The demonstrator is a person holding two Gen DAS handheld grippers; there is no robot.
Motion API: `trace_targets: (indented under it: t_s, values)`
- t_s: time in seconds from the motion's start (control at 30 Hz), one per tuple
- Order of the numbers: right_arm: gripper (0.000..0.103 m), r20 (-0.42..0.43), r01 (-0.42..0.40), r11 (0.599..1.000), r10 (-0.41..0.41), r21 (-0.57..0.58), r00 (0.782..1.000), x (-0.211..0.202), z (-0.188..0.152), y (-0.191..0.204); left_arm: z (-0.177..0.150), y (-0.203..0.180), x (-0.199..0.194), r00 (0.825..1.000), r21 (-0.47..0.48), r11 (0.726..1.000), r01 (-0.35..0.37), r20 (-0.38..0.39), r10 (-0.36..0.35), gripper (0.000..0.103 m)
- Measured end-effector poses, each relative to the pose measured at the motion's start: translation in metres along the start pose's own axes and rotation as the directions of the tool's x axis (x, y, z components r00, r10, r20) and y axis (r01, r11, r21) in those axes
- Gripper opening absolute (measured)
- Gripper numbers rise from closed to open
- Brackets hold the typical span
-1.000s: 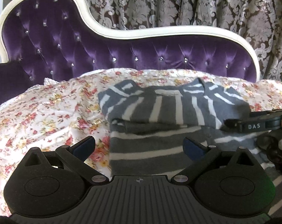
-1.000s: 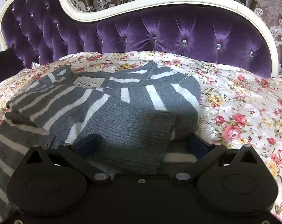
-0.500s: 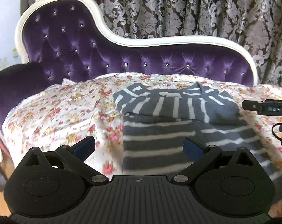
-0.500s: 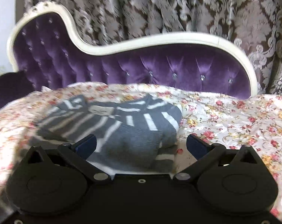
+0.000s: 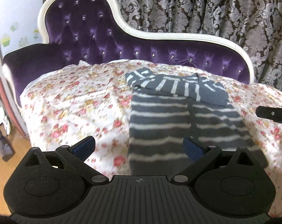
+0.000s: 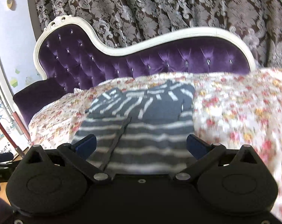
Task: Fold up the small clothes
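A grey sweater with white stripes (image 5: pixel 170 115) lies on the floral sheet (image 5: pixel 75 100) of a couch, its sleeves folded across the top. It also shows in the right wrist view (image 6: pixel 141 123). My left gripper (image 5: pixel 139 146) is open and empty, held back above the sweater's near left edge. My right gripper (image 6: pixel 142 144) is open and empty, above the sweater's near hem. Part of the right gripper's body (image 5: pixel 273 113) shows at the right edge of the left wrist view.
The couch has a purple tufted back (image 5: pixel 107 43) with a white frame (image 6: pixel 159 39). Patterned curtains (image 5: pixel 206 7) hang behind. Wooden floor (image 5: pixel 3 168) lies to the left of the couch, with a red pole (image 6: pixel 8 132) beside the couch's left end.
Both grippers have pulled back and up from the sweater, so more of the couch and curtains shows. The sweater lies as before, sleeves folded over. Both jaws stay open.
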State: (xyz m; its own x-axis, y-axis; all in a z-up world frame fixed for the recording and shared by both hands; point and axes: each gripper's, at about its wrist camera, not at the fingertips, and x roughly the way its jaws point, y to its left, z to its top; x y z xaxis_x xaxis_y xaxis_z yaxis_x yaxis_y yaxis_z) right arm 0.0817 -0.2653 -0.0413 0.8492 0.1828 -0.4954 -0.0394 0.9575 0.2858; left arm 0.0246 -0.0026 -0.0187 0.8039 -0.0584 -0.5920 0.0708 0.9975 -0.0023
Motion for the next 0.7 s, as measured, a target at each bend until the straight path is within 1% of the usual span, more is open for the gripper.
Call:
trace_targets:
  t_s: [0.23, 0.43, 0.57, 0.7]
  values:
    - [0.102, -0.043, 0.015, 0.996, -0.012, 0.089, 0.999, -0.025, -0.036, -0.001, -0.031, 0.008, -0.019, 1.000, 0.005, 1.000, -0.015, -0.017, 0.015, 0.101]
    - [0.102, -0.069, 0.060, 0.993, -0.053, 0.102, 0.996, -0.041, -0.059, -0.006, -0.051, 0.013, -0.016, 0.998, 0.015, 1.000, -0.020, -0.064, 0.021, 0.101]
    - [0.102, -0.073, 0.066, 0.988, -0.057, 0.138, 0.996, -0.046, -0.065, -0.013, -0.055, 0.015, -0.011, 0.997, 0.003, 1.000, 0.000, -0.083, 0.001, 0.101]
    - [0.102, -0.080, 0.072, 0.986, -0.060, 0.150, 0.995, -0.044, -0.067, -0.016, -0.052, 0.013, -0.003, 0.995, -0.007, 0.999, 0.040, -0.088, -0.040, 0.101]
